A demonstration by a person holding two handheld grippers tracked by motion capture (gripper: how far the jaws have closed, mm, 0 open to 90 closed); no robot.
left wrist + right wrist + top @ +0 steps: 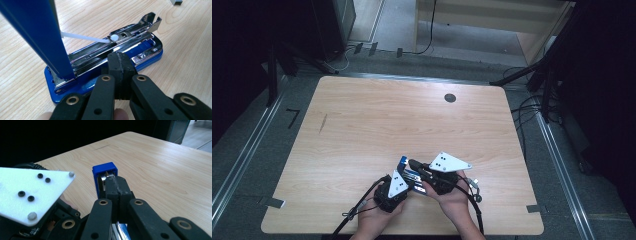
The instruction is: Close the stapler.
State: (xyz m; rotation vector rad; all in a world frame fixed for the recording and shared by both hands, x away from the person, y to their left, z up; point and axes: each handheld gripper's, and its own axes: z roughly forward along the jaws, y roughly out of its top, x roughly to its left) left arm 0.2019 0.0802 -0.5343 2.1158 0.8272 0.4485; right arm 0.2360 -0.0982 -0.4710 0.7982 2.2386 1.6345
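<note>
Fingers (120, 65) of both grippers pressed together — left apparently touching blue stapler (140, 47).

Table (362, 125) was light wood-grain w/ rounded corners, standing on grey floor (242, 150). A round dark cap (450, 98) sat in the top near the far edge, right of centre. A short dark streak (323, 123) marked the wood at the left side. Grey tape tabs stuck at the near left corner (275, 202) and the near right edge (533, 208). A blue stapler (105, 65) lay on the top near the front edge, approx. mid-width, lid swung up, metal staple track bare. In the left gripper view a small staple strip (176, 2) lay on the wood well beyond the stapler.
</note>
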